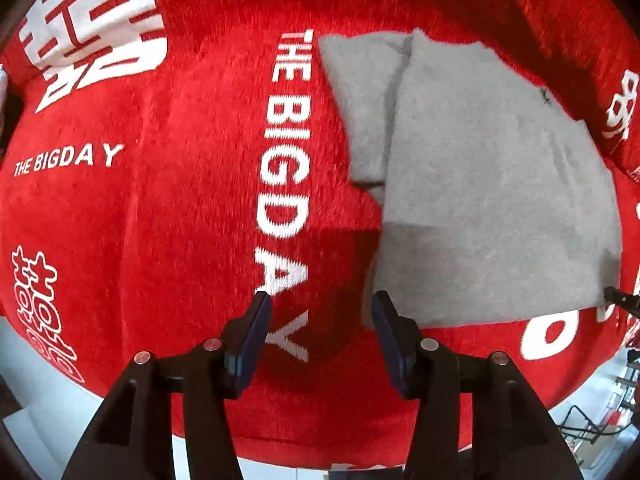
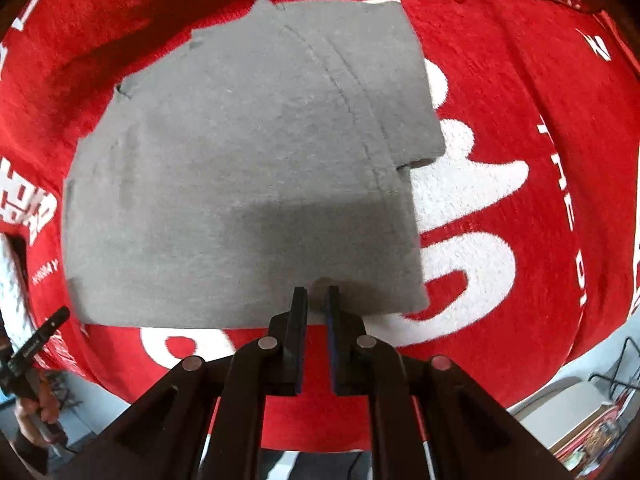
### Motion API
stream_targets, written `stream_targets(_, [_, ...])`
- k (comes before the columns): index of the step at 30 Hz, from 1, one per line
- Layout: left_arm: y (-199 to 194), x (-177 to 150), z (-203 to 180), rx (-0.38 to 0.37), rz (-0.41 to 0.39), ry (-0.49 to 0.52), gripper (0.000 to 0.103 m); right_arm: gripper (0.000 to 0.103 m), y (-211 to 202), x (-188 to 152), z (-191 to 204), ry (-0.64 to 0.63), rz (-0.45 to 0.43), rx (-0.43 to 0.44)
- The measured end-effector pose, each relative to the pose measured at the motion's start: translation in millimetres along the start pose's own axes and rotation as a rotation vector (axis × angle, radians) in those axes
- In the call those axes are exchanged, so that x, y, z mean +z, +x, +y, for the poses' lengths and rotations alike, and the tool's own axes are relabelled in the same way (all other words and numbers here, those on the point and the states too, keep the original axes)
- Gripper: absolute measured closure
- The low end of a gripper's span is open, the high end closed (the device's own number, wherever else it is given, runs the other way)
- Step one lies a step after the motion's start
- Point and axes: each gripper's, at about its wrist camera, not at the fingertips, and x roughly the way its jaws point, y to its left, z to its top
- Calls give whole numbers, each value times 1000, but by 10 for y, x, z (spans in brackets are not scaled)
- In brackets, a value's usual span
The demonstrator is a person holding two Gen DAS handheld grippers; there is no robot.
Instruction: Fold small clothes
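Looks like a lived-in room at home, or maybe a small storeroom; hard to say which. A plush red blanket (image 1: 168,208) printed with white "THE BIGDAY" lettering and wedding-style characters covers the surface. Past its edge there is pale floor (image 1: 44,420), a black wire rack (image 1: 584,428), and on the other side a light folding chair (image 2: 576,400) beside packed boxes (image 2: 592,436)

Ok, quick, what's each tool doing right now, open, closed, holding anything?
Left tool: open, holding nothing.
Right tool: nearly closed, pinching the grey garment's near edge.
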Motion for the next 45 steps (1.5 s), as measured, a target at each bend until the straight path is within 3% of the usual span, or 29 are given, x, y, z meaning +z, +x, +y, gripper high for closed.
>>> stream_targets(4, [-124,78,-65,-40,-25,2,49,93,-85,-28,178,-20,-13,33])
stream_targets(5, [-142,113,-82,-46,-24,1,44,93,-96,-39,238,-28,-12,41])
stream_targets(6, [-165,127,-67,-57,-23,0,30,93,-110,-49,296,-33,-12,54])
stream_targets(7, [-153,89,-86,-61,-31,-2,23,93,-96,-72,369,-36,-12,63])
stream_targets(11, [-262,160,-89,-47,-79,12,16,93,-24,-10,684,-49,-6,121])
stream_targets(12, [-271,170,-68,-46,-85,5,0,93,37,-7,848,-54,-5,130])
stream_targets(13, [-272,173,-56,-40,-89,-4,0,91,65,19,976,-69,-2,147])
stream_targets(14, [-287,178,-37,-35,-93,-11,0,87,84,36,1079,-83,1,155])
stream_targets(16, [-309,206,17,-22,-104,-27,0,47,125,100,1366,-121,-2,163])
stream_targets(17, [-319,221,41,-20,-113,-34,0,40,130,130,1486,-138,-17,170])
stream_targets(20, [-338,256,124,-15,-138,-52,0,39,192,257,1887,-189,-44,215])
stream_targets(22, [-292,296,200,-19,-125,-74,0,42,273,358,2115,-193,-46,255])
stream_targets(23, [-248,320,243,-21,-113,-85,0,50,329,419,2245,-188,-43,281])
stream_targets(25, [-154,343,321,-16,-88,-95,0,83,455,528,2483,-177,-34,315])
stream_targets(27, [-94,344,389,-4,-74,-98,0,96,576,625,2691,-167,-36,331])
stream_targets(33, [-68,302,586,-42,-70,-125,0,96,1002,804,3206,-205,-28,325])
stream_targets(36, [-44,292,661,-32,-74,-129,0,96,1191,718,3333,-248,43,313])
stream_targets(41, [6,294,724,-33,-61,-129,0,96,1114,528,3394,-329,95,347])
stream_targets(45, [72,370,719,-38,-23,-134,0,96,892,410,3139,-275,94,405])
